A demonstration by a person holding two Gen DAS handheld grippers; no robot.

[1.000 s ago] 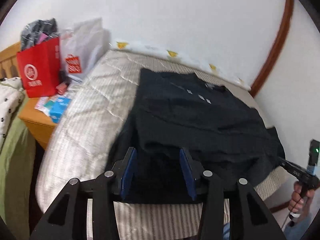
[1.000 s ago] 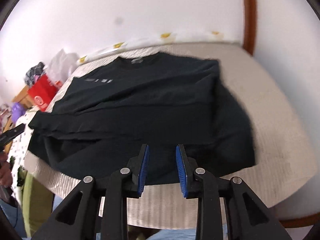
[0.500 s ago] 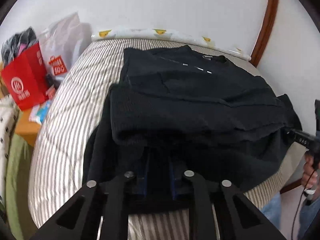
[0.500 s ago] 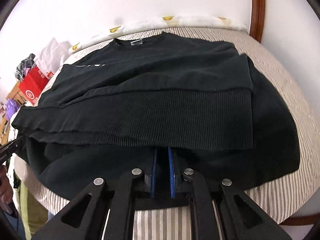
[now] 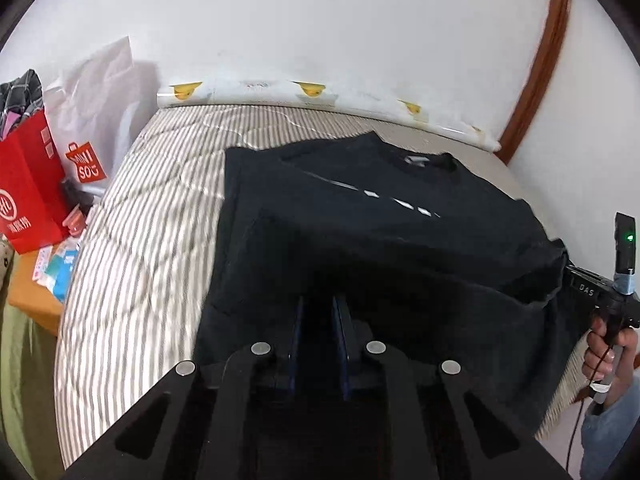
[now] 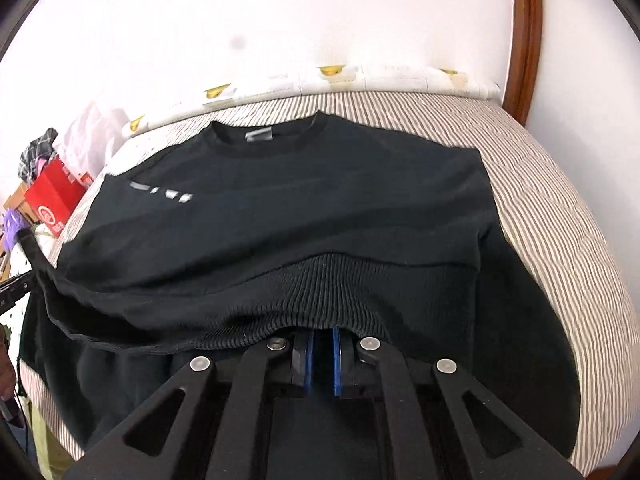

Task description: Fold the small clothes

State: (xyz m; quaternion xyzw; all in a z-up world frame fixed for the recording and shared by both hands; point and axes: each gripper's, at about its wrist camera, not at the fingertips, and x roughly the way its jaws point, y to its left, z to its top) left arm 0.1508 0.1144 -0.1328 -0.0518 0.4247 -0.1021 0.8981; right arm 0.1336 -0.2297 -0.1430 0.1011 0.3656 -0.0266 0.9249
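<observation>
A black sweatshirt [image 5: 380, 220] [image 6: 300, 208] lies face up on the striped mattress [image 5: 140, 240], collar toward the wall. Its ribbed hem [image 6: 340, 284] is raised and folded up over the body. In the left wrist view my left gripper [image 5: 320, 300] is shut on the dark fabric at the hem's left end. In the right wrist view my right gripper [image 6: 322, 334] is closing tight on the ribbed hem, which hides its fingertips. The right gripper [image 5: 584, 280] also shows at the garment's right edge, held by a hand [image 5: 608, 348].
A red paper bag [image 5: 24, 192] and a white shopping bag [image 5: 100, 112] stand beside the bed on the left, above a wooden nightstand [image 5: 32, 292] with small packets. The white wall and a brown wooden trim [image 5: 540, 68] bound the far side.
Both grippers went from open over the near hem to shut on it, then carried the hem forward over the sweatshirt's body toward the collar.
</observation>
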